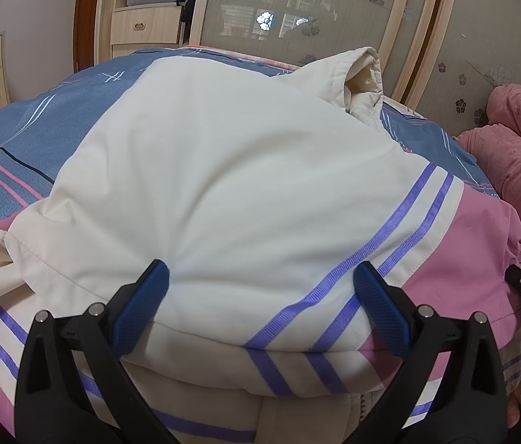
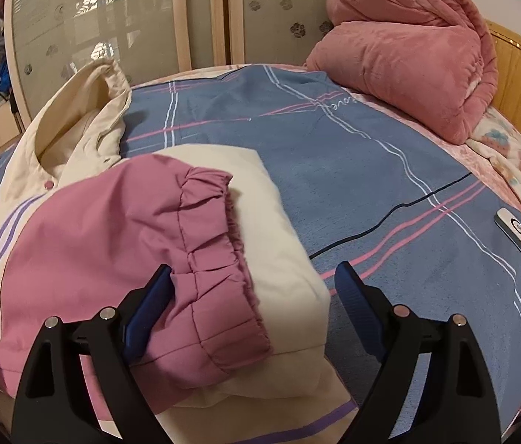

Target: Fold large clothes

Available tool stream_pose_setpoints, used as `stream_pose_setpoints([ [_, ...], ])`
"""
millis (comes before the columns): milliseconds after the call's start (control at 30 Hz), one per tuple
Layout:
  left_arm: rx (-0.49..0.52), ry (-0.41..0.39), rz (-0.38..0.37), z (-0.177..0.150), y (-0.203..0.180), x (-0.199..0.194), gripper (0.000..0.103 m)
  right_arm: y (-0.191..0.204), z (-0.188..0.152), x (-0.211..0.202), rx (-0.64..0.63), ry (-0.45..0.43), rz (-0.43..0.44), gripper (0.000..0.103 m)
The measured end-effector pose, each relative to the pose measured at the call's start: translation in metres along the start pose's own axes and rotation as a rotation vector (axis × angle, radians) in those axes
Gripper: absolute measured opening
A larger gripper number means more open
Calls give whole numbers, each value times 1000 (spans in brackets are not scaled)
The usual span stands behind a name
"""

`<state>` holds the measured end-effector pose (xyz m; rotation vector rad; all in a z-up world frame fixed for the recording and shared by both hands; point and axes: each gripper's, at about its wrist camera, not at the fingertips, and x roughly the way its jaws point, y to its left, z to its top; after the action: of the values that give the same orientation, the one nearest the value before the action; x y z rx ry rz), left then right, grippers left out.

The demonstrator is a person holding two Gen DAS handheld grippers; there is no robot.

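A large padded cream jacket (image 1: 223, 170) with purple stripes and pink sleeve ends lies on the bed, a sleeve folded across its body. My left gripper (image 1: 260, 277) is open, its blue pads apart over the folded sleeve, holding nothing. In the right wrist view the same jacket (image 2: 86, 137) lies at the left, its pink elastic cuff (image 2: 216, 259) on top of the cream fabric. My right gripper (image 2: 253, 281) is open, with the cuff's edge between its pads and the left pad against the pink fabric. The collar (image 2: 86, 88) stands up at the far end.
The bed has a blue sheet with pink and white lines (image 2: 352, 170). A folded pink blanket (image 2: 408, 55) lies at the head by a wooden headboard (image 2: 519, 74). A small white device (image 2: 515, 233) lies on the sheet at the right. Wardrobe doors (image 1: 334, 18) stand behind.
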<state>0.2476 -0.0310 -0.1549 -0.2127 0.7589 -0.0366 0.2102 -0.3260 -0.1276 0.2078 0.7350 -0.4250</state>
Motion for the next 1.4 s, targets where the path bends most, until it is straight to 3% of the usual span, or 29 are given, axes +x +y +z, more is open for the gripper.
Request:
stream_pose_setpoints([
  [467, -1, -2, -4, 1, 0, -1, 101, -9, 2, -5, 56, -24, 38, 88],
  [600, -1, -2, -5, 0, 1, -1, 101, -16, 5, -20, 106, -94, 78, 88],
  [700, -2, -2, -6, 1, 0, -1, 101, -26, 6, -41, 160, -206, 88, 88],
  [800, -1, -3, -5, 1, 1, -1, 101, -30, 9, -53, 186, -264, 196, 88],
  [900, -1, -3, -4, 1, 1, -1, 101, -16, 10, -49, 116, -230, 292, 88],
  [1000, -1, -3, -5, 0, 1, -1, 101, 11, 4, -33, 9, -137, 348, 88],
  [1100, -1, -2, -4, 1, 2, -1, 101, 39, -5, -12, -147, -53, 196, 88],
  [1167, -14, -8, 0, 4, 2, -6, 101, 49, -8, -2, -205, -11, 138, 88],
  [1200, -39, -28, 3, 7, 2, -15, 101, 48, -8, -1, -203, -7, 128, 88],
  [1300, -73, -95, -116, 16, -1, -36, 101, 42, -7, 4, -174, 12, 139, 88],
  [1400, -3, -38, -136, 25, -17, -28, 101, 39, -7, 6, -159, 24, 142, 89],
])
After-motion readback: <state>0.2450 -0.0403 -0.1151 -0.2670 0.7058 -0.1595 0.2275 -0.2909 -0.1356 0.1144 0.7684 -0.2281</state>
